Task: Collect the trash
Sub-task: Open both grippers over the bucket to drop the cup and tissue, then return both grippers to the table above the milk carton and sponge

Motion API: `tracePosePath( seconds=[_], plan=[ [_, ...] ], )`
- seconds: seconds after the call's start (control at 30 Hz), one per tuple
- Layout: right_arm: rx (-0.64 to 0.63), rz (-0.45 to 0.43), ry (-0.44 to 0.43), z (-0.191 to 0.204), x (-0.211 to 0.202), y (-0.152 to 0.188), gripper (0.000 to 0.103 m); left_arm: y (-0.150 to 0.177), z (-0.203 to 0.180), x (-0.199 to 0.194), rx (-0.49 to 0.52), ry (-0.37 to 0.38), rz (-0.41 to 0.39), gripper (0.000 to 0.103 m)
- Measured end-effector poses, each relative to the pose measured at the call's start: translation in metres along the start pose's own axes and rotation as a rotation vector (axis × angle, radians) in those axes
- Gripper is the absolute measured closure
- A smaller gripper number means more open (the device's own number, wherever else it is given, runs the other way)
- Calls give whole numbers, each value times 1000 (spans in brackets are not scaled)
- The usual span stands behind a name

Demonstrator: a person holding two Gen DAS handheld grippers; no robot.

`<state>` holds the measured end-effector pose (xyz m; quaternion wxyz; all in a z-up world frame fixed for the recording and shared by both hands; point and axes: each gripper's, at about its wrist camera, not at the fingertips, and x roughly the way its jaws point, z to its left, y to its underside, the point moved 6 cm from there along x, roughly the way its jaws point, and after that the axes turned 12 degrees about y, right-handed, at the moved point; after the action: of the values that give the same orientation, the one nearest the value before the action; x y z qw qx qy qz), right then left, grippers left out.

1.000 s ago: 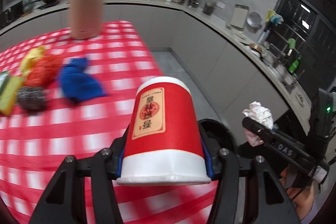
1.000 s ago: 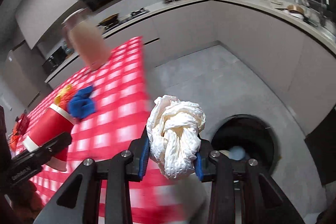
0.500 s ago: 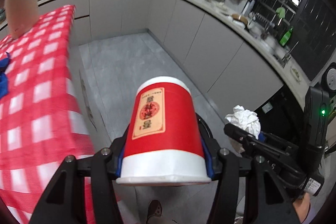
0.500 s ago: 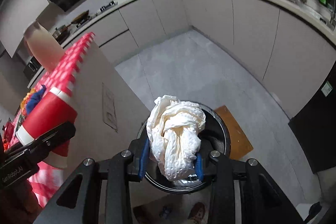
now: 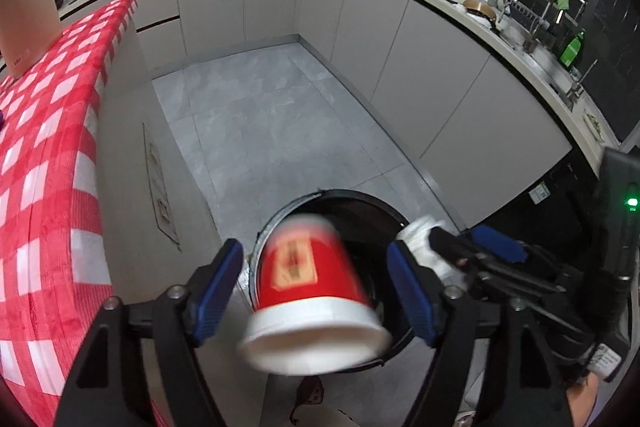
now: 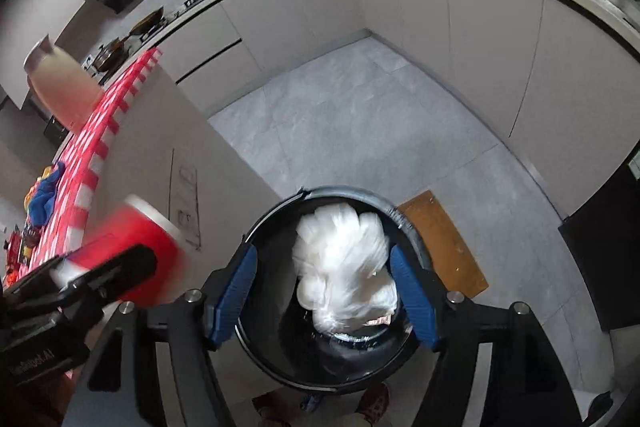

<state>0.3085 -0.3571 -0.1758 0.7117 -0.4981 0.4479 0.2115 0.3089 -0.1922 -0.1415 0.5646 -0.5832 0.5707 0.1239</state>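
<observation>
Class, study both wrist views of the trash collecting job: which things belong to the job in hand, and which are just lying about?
Part of the job:
- red paper cup, blurred, between the open left claw fingers
- crumpled white paper, between the open right claw fingers
- black bin, below both

Just lying about:
- pink jug
- blue cloth
- checked tablecloth
- wooden board

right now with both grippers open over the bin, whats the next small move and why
Probably hold both grippers above the black bin for a beat, then draw back toward the checkered table. The left gripper and right gripper are open, and the red cup and white paper wad are blurred, apparently dropping into it.
</observation>
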Motion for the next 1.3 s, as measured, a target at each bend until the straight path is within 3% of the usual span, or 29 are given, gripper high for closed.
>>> tracePosePath(
  seconds=[0.23, 0.43, 0.83, 1.3],
  plan=[
    [32, -93, 14, -5, -36, -19, 32, -19, 1, -29, -12, 21, -77, 25],
    [17, -147, -11, 27, -74, -25, 32, -25, 23, -75, -28, 18, -140, 25],
    [-80, -196, -101, 158, -132, -13, 32, -5, 106, -164, -98, -61, -217, 25],
    [-216, -203, -201, 336, -151, 18, 28, 38, 252, -259, -249, -176, -292, 25]
  ],
)
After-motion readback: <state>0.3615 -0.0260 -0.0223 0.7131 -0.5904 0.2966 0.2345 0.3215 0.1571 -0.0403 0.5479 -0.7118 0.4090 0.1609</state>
